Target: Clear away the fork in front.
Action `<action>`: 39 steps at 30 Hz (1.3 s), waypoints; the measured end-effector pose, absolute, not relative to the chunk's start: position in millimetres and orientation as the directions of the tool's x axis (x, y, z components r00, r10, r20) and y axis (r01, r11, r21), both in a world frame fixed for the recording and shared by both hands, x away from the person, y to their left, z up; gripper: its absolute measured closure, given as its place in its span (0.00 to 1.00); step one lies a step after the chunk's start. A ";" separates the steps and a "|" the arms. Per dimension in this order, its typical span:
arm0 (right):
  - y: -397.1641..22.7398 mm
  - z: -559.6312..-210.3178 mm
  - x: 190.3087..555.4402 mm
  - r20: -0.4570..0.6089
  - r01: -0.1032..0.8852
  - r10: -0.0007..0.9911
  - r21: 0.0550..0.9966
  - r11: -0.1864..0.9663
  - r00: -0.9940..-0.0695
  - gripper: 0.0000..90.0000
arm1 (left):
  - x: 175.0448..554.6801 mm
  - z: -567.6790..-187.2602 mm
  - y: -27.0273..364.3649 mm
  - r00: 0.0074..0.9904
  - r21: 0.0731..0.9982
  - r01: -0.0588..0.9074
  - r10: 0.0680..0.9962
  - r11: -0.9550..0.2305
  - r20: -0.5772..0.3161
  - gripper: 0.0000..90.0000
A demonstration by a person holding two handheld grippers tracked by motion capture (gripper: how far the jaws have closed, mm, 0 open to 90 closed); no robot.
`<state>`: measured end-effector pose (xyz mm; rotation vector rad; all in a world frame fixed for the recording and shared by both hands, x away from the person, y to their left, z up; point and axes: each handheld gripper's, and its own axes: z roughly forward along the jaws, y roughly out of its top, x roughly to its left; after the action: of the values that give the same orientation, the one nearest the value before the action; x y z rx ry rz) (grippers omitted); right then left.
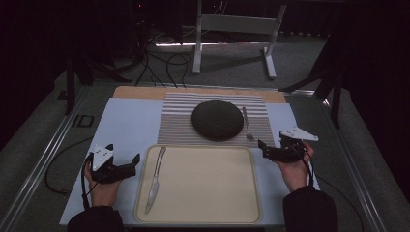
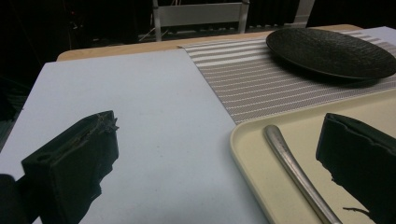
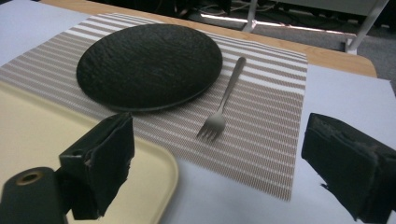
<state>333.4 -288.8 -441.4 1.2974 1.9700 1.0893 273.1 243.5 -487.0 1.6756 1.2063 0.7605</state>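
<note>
the cream tray point(image 1: 203, 212) with rounded corners lies at the near edge of the bench point(image 1: 125, 125), carrying a slim silver knife point(image 1: 155, 179) along its left side, handle end away from the person. the left gripper point(image 1: 136, 161) hangs released just left of the tray, its fingers point(image 2: 74, 163) spread wide either side of the knife handle point(image 2: 294, 168) without touching it. the right gripper point(image 1: 261, 147), also released, hangs at the tray's far right corner, near the fork point(image 3: 222, 105) beside the black plate point(image 3: 149, 65) on the striped mat point(image 3: 261, 121).
</note>
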 end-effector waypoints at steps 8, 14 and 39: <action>-275.2 -421.6 368.8 -0.016 0.537 0.918 0.807 0.246 -0.397 0.13 | 273.5 -488.1 242.4 0.334 0.915 0.387 0.942 -0.114 -0.024 0.00; -268.3 -425.7 399.0 -0.006 0.581 0.919 0.773 0.255 -0.395 0.16 | 273.5 -488.1 242.9 0.332 0.916 0.386 0.943 -0.112 -0.024 0.00; -260.8 -464.4 480.9 0.005 0.738 0.957 0.638 0.221 -0.291 0.36 | 274.2 -489.6 244.0 0.333 0.913 0.392 0.942 -0.111 -0.028 0.00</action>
<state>480.9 -260.8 -464.4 1.5680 2.1110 0.7659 274.2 244.0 -489.6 1.6804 1.2114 0.7533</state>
